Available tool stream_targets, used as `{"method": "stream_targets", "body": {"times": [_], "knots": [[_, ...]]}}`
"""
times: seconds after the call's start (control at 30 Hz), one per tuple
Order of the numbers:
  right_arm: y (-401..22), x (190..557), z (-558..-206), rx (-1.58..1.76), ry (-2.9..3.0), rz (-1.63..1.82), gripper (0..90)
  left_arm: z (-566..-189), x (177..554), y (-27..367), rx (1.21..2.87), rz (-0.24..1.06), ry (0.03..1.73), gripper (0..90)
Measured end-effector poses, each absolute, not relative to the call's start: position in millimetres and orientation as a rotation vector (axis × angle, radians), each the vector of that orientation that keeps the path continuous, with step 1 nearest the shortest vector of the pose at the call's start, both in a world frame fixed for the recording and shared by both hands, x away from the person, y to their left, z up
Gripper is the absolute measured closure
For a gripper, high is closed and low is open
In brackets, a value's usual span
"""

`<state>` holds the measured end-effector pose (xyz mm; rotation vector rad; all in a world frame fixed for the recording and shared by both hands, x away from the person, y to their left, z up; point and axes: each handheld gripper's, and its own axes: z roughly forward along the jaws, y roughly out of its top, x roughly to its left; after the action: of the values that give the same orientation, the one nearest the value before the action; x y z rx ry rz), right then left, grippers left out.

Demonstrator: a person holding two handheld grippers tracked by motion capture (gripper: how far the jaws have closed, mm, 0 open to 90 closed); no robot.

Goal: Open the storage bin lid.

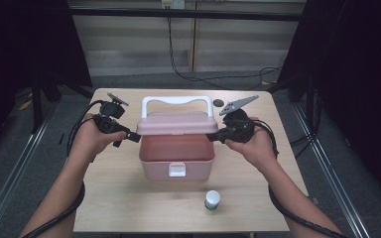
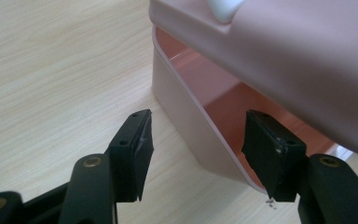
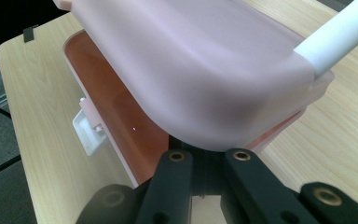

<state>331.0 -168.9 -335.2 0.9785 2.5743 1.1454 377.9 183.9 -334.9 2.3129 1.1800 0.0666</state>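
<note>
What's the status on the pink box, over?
Left gripper open beside the box. Right gripper shut under the lid, lid partly raised. Small bottle stands in front, clear of both.

A light wooden table with rounded corners carries a pink plastic box with a raised lid at its middle, a small green-capped white bottle nearer, and a small dark round object behind.
</note>
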Motion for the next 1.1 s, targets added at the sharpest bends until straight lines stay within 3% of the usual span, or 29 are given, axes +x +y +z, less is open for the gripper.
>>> {"method": "stream_targets", "body": {"times": [0.57, 1.1], "knots": [[-171, 331, -338, 0.994, 2.570, 1.140, 90.0, -327, 375, 177, 2.300, 0.067, 1.151, 41.9], [-175, 329, -363, 1.014, 2.597, 1.145, 90.0, -308, 378, 171, 2.283, 0.108, 1.130, 41.9]]}}
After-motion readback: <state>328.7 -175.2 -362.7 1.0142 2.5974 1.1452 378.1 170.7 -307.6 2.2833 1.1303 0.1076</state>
